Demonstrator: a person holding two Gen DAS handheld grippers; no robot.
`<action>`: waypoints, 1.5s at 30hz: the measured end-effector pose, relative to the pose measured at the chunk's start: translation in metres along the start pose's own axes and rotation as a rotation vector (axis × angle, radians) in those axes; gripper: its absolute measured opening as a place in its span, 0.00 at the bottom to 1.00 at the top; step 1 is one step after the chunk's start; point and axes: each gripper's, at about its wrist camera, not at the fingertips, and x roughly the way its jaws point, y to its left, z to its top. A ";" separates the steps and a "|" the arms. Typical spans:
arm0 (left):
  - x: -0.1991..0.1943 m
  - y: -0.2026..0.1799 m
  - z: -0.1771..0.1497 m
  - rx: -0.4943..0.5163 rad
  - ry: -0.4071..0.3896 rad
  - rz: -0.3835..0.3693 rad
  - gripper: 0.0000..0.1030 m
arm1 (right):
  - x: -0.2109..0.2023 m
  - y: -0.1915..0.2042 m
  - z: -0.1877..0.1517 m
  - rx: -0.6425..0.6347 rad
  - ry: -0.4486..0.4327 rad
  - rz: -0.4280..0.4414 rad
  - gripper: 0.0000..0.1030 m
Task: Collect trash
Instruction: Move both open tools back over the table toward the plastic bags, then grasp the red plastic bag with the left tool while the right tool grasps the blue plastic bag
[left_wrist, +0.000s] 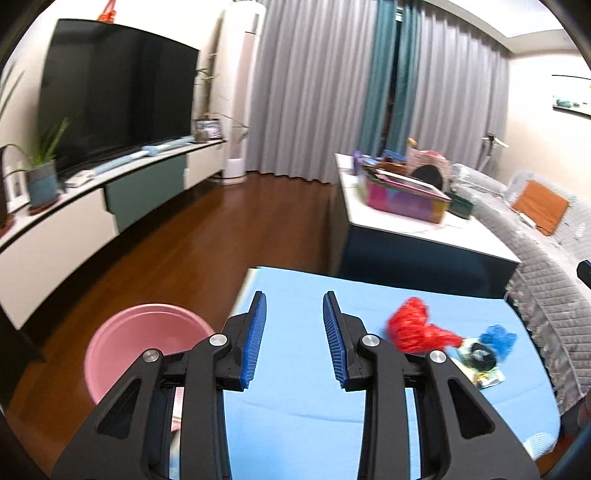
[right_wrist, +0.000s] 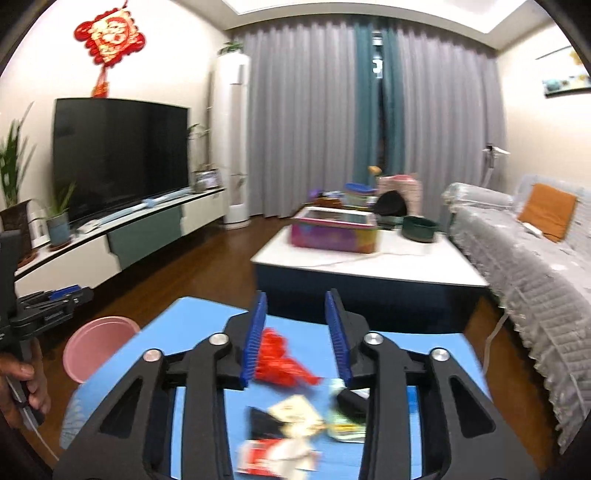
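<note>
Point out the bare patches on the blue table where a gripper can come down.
On the blue table, the stretch under the left gripper, between the pink bucket edge and the red wrapper, is bare. The sofa-side half is crowded with wrappers beneath the right gripper.

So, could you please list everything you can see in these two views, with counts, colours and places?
Red crumpled bag: one, on blue table.
Blue crumpled bag: one, right of red bag.
Wrappers: several, mixed colours, blurred, near table edge.
Bin: one, pink, on floor left of table.
TV: one, black, left wall.
Coffee table: one, white-topped, cluttered.
Sofa: one, grey cover.
Left gripper: open, empty.
Right gripper: open, above trash.
</note>
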 end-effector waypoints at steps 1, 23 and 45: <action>0.004 -0.008 0.000 0.002 0.004 -0.013 0.31 | -0.001 -0.012 -0.001 0.015 0.000 -0.013 0.21; 0.095 -0.109 -0.029 0.115 0.087 -0.143 0.31 | 0.078 -0.117 -0.083 0.130 0.146 -0.140 0.18; 0.177 -0.140 -0.057 0.070 0.249 -0.227 0.61 | 0.136 -0.116 -0.116 0.065 0.301 -0.140 0.45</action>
